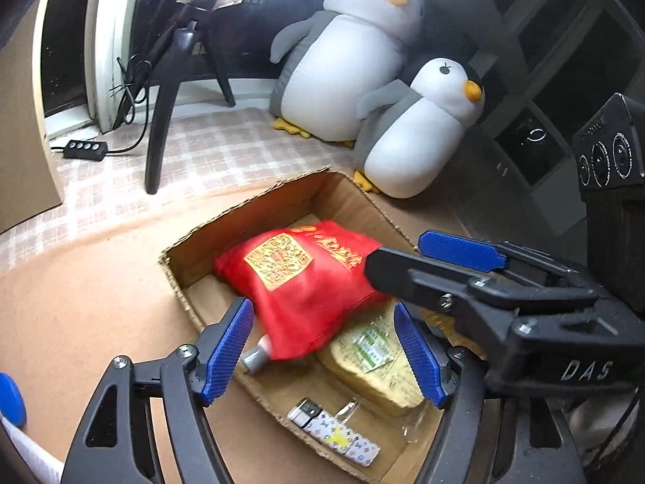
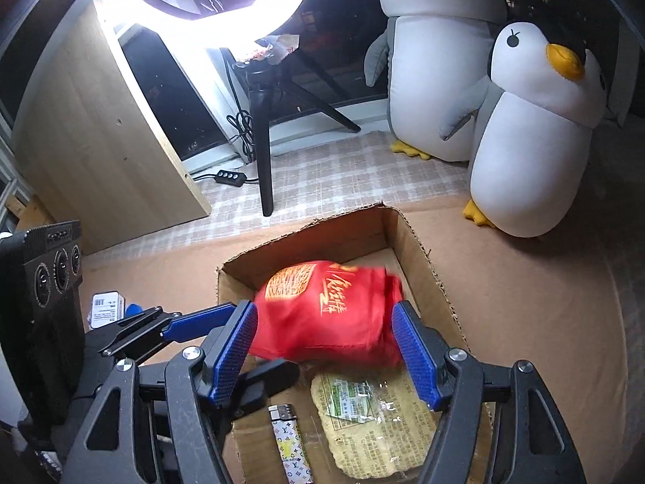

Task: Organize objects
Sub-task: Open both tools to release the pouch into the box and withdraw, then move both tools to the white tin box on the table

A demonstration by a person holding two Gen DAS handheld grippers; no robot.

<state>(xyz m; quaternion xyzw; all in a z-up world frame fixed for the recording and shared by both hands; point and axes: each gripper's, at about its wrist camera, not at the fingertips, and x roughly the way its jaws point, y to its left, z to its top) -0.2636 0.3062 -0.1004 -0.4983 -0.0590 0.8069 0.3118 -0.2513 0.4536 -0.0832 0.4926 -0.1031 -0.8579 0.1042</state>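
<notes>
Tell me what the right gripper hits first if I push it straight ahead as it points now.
Most likely the red pouch in the cardboard box: it sits between the open jaws of the right gripper, directly ahead. The pouch is blurred and depth is unclear, so contact may come soon.

- One cardboard box, near centre
- One red pouch inside it
- One clear-wrapped food packet
- One patterned lighter
- One small grey-capped tube
- Two plush penguins, far right
- One ring light, far left
- Two grippers
</notes>
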